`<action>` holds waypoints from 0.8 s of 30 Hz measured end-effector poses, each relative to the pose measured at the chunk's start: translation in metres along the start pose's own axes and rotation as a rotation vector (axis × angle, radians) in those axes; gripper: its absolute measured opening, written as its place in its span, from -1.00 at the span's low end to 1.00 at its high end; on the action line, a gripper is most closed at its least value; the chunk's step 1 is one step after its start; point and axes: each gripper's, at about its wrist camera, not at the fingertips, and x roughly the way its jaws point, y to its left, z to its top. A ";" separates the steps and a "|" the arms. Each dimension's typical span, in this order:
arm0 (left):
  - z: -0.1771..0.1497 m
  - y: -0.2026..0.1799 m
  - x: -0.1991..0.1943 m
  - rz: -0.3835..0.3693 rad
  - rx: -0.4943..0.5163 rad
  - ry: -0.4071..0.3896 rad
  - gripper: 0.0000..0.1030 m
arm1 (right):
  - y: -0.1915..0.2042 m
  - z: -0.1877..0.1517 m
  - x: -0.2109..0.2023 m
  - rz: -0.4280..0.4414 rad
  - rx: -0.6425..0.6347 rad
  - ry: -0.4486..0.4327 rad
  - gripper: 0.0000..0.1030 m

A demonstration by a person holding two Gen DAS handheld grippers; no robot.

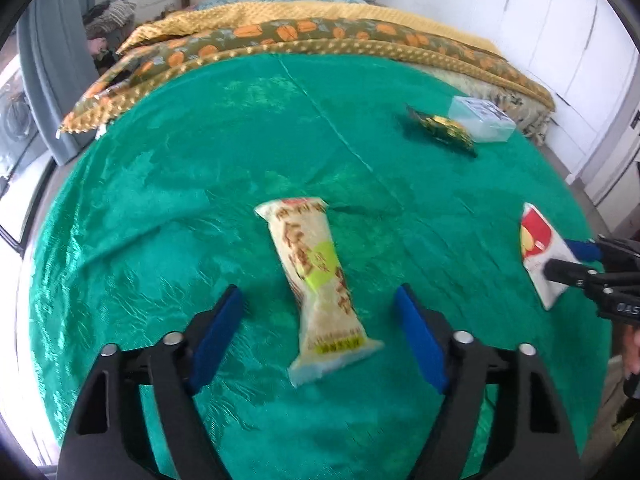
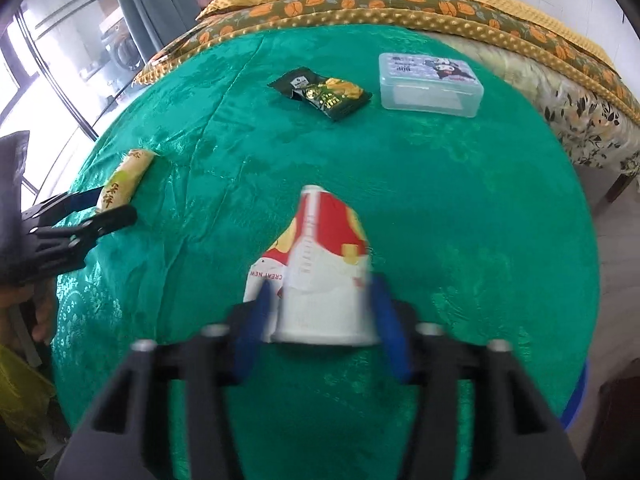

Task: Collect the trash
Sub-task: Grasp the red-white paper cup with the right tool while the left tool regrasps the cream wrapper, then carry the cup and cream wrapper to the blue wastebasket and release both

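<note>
A long cream snack wrapper point(image 1: 316, 276) with a lime label lies on the green cloth. My left gripper point(image 1: 319, 291) stands open astride its near half, and neither blue pad touches it. A red and white packet point(image 2: 320, 264) sits bunched between the blue pads of my right gripper point(image 2: 320, 292), which is shut on it. In the left wrist view that packet point(image 1: 538, 248) lies at the right edge with the right gripper point(image 1: 570, 260) on its near end. The right wrist view shows the left gripper point(image 2: 108, 204) at the cream wrapper point(image 2: 126, 178), far left.
A dark green snack packet point(image 2: 324, 92) and a clear plastic box point(image 2: 430, 80) lie at the far side of the green cloth point(image 2: 460, 200). Behind it is a bed with a yellow and orange-patterned blanket point(image 2: 400, 4). A yellow bag point(image 2: 20, 392) hangs at the lower left.
</note>
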 end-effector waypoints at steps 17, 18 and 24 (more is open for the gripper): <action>-0.015 -0.080 -0.051 -0.203 0.106 -0.064 -0.63 | -0.031 -0.044 -0.059 0.095 0.077 -0.105 -0.33; -0.014 -0.091 -0.053 -0.217 0.121 -0.065 -0.63 | -0.036 -0.047 -0.064 0.094 0.086 -0.113 -0.33; -0.015 -0.152 -0.049 -0.291 0.181 -0.034 -0.63 | -0.079 -0.069 -0.091 0.080 0.151 -0.157 -0.33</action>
